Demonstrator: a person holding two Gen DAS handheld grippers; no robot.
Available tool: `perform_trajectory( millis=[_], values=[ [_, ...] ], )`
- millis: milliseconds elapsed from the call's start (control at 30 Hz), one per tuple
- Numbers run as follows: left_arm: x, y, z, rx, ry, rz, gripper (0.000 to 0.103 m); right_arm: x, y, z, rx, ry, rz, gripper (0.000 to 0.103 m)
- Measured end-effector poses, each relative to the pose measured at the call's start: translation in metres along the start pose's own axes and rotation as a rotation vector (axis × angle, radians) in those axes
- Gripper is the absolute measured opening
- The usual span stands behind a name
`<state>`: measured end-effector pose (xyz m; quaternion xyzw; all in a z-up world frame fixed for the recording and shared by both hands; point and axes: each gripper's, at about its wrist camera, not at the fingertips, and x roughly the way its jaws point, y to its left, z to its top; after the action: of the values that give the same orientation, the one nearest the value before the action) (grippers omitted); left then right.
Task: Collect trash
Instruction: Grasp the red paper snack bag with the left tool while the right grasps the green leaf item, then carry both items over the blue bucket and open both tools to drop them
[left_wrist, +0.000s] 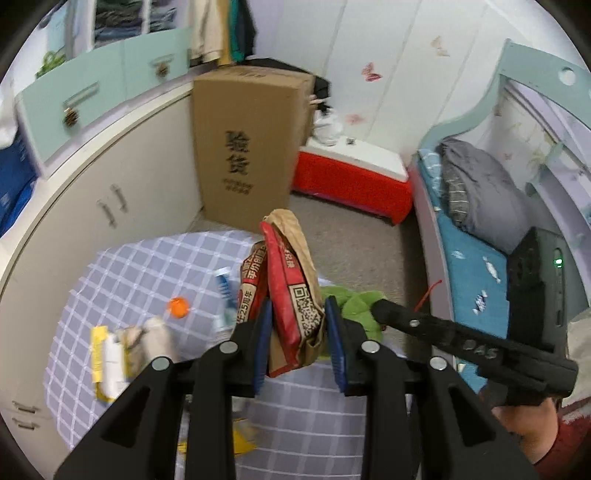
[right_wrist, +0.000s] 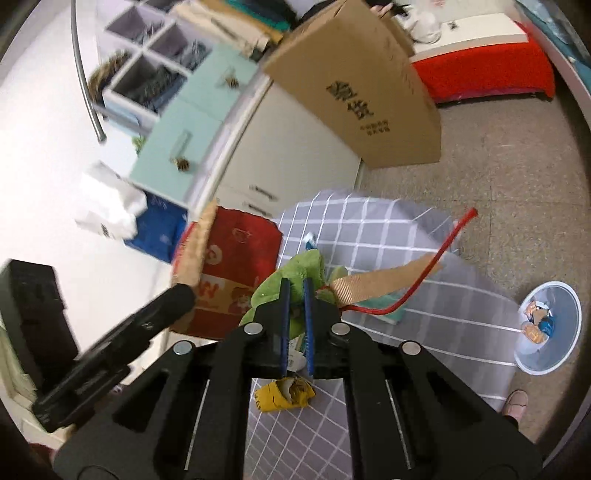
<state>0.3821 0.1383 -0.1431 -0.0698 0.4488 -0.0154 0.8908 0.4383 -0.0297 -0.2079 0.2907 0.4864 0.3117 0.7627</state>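
My left gripper (left_wrist: 297, 334) is shut on a red and brown paper bag (left_wrist: 295, 291) and holds it upright above the checked table (left_wrist: 140, 266). In the right wrist view the same bag (right_wrist: 236, 266) hangs at the left. My right gripper (right_wrist: 296, 314) is shut on a green cloth (right_wrist: 295, 269) with a tan ribbon (right_wrist: 373, 282) and a red cord (right_wrist: 424, 273). In the left wrist view the right gripper (left_wrist: 384, 310) reaches over the green cloth (left_wrist: 358, 302). A yellow wrapper (left_wrist: 105, 354), an orange cap (left_wrist: 178, 306) and a blue and white tube (left_wrist: 225, 291) lie on the table.
A tall cardboard box (left_wrist: 251, 147) stands by the white cabinet (left_wrist: 122, 192). A red and white chest (left_wrist: 354, 177) is against the far wall. A bed (left_wrist: 476, 258) lies to the right. A pale blue bin (right_wrist: 550, 328) with trash stands on the floor.
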Motion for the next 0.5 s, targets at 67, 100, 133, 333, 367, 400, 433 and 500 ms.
perform_trajectory(
  millis=[67,100,133,333,367,400,433,500],
  values=[
    [0.005,-0.026,0.000,0.021,0.006,-0.033,0.027,-0.029,-0.015,0.003,0.018,-0.032,-0.008,0.007],
    [0.009,-0.040,-0.001,0.033,0.012,-0.047,0.027,-0.047,-0.028,0.004,0.035,-0.046,-0.020,0.007],
    [0.014,-0.053,-0.001,0.044,0.023,-0.062,0.027,-0.058,-0.038,0.004,0.048,-0.053,-0.032,0.007],
    [0.064,-0.139,-0.020,0.094,0.132,-0.182,0.027,-0.112,-0.127,-0.014,0.156,-0.050,-0.179,0.007],
    [0.076,-0.154,-0.026,0.101,0.160,-0.203,0.027,-0.116,-0.140,-0.017,0.166,-0.044,-0.205,0.007],
    [0.088,-0.166,-0.032,0.108,0.186,-0.215,0.027,-0.121,-0.161,-0.024,0.195,-0.033,-0.238,0.007],
    [0.100,-0.177,-0.038,0.116,0.210,-0.222,0.027,-0.124,-0.179,-0.029,0.227,-0.023,-0.257,0.007],
    [0.128,-0.203,-0.054,0.143,0.267,-0.230,0.027,-0.128,-0.211,-0.038,0.267,0.002,-0.307,0.007]
  ],
)
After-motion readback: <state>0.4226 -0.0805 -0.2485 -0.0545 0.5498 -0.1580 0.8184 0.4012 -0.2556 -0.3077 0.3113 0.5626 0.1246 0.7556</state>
